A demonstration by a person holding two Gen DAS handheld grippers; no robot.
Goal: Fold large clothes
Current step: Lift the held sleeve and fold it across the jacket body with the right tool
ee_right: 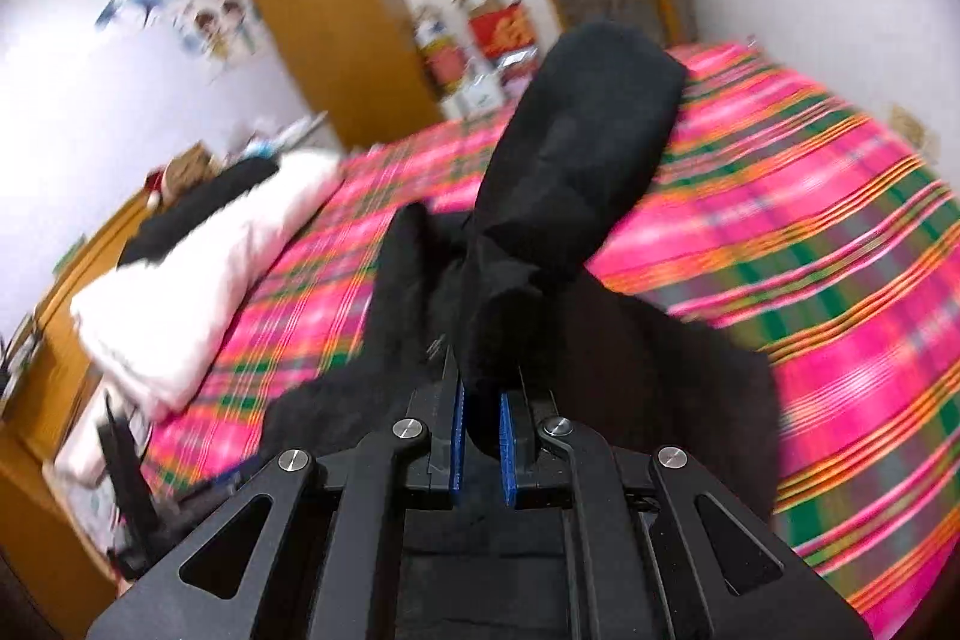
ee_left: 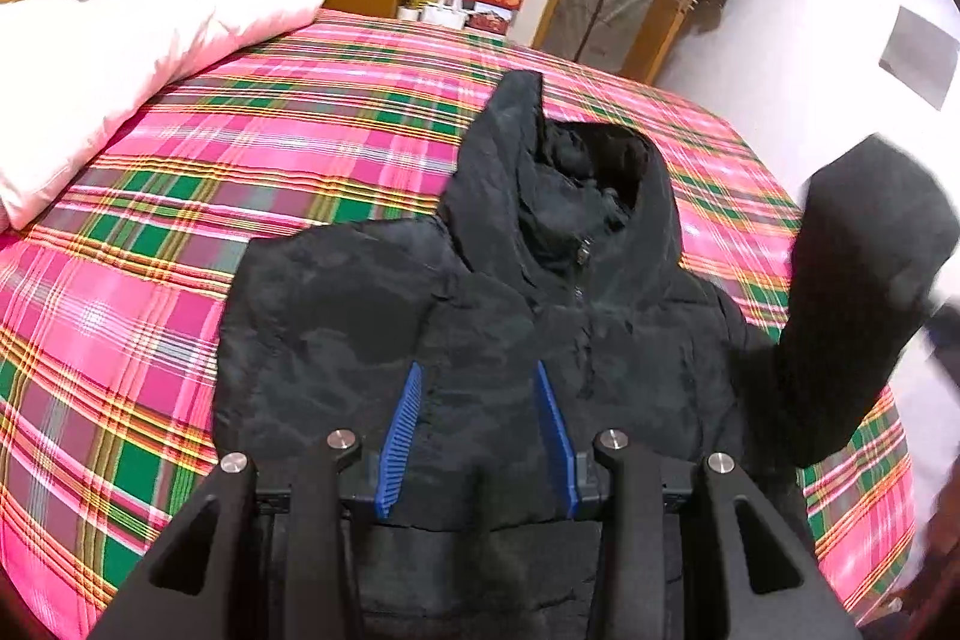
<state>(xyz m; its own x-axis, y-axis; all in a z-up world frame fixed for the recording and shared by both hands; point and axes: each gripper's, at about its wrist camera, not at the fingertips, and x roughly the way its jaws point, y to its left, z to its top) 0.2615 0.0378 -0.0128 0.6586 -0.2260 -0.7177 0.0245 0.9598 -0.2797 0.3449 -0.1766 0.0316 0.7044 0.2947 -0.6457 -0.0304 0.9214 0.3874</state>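
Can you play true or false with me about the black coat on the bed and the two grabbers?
1. The coat lies on a pink checked blanket. True.
2. The right gripper is open and empty. False: it is shut on the coat's sleeve, which is lifted off the bed.
3. The left gripper is pinching the hood. False: its fingers stand apart over the coat's chest, and nothing is clamped between them.
4. A white quilt lies at one side of the bed. True.
5. The coat's zip is wide open. False: the front looks closed up to the collar.
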